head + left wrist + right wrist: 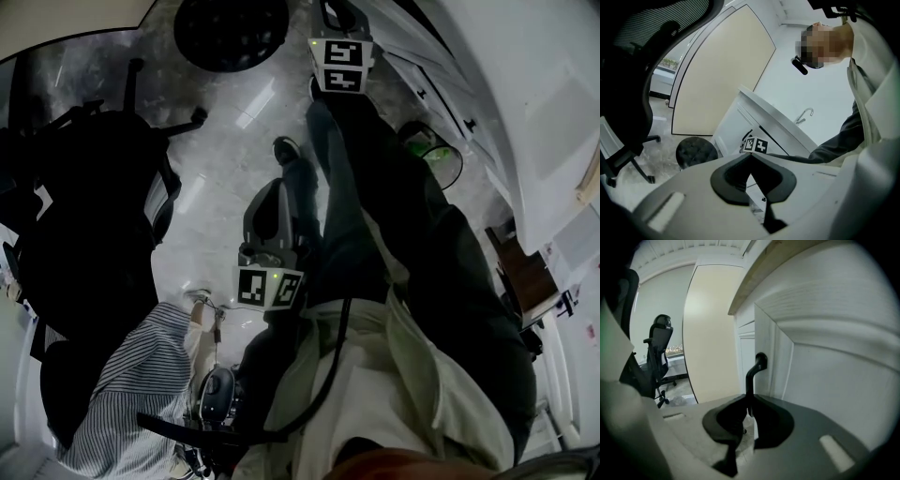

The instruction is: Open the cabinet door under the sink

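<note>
The white cabinet door fills the right gripper view, and its black bar handle runs down from its upper mount into my jaws. My right gripper is shut on that handle. In the head view the right gripper reaches to the white cabinet at the top. My left gripper hangs lower, in front of the person's legs; its jaws are shut and hold nothing. The left gripper view shows the cabinet, the faucet above it and the right gripper's marker cube.
A black office chair stands at the left and a round black stool lies ahead on the tiled floor. A green-lined bin sits by the cabinet. A beige partition rises beyond the cabinet's end.
</note>
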